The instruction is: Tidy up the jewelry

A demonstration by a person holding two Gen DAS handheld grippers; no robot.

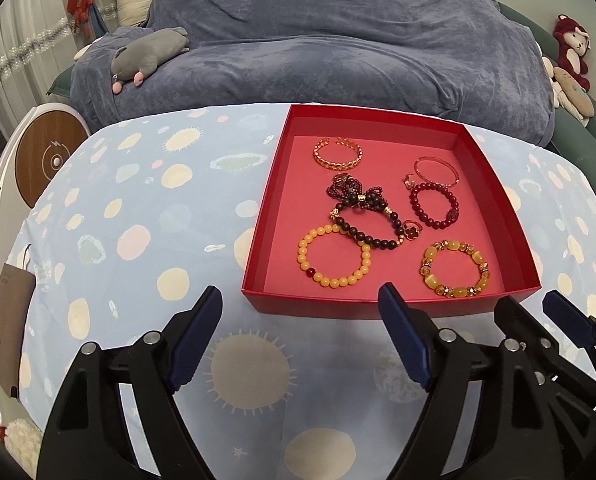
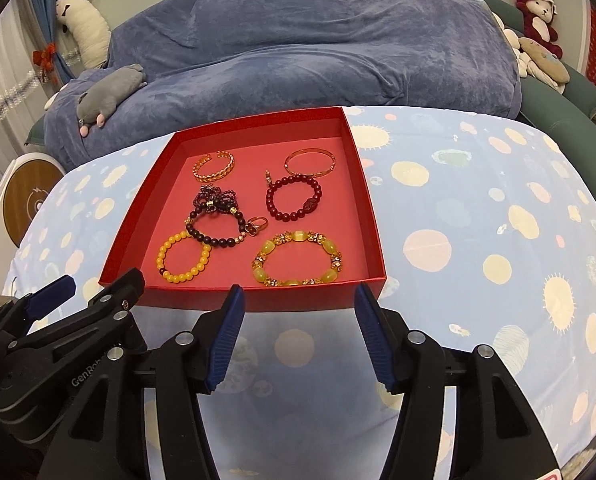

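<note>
A: Two tongs, both over the patterned counter (image 1: pixel 138 240), just short of the red box (image 1: pixel 377 308).

B: Holding anything?

A: No. The left tongs (image 1: pixel 301 300) gape wide with only cloth between the pads; the right tongs (image 2: pixel 298 300) stand apart too, empty.

B: And the jewelry?

A: All inside the box: a yellow bead bracelet (image 1: pixel 333 258) and an amber bracelet (image 1: pixel 455 268) near the front wall, a dark bead bracelet (image 1: pixel 369 220) overlapping the yellow one, a red bead bracelet (image 1: pixel 433 205), a gold cuff (image 1: pixel 337 154) at the back.
</note>
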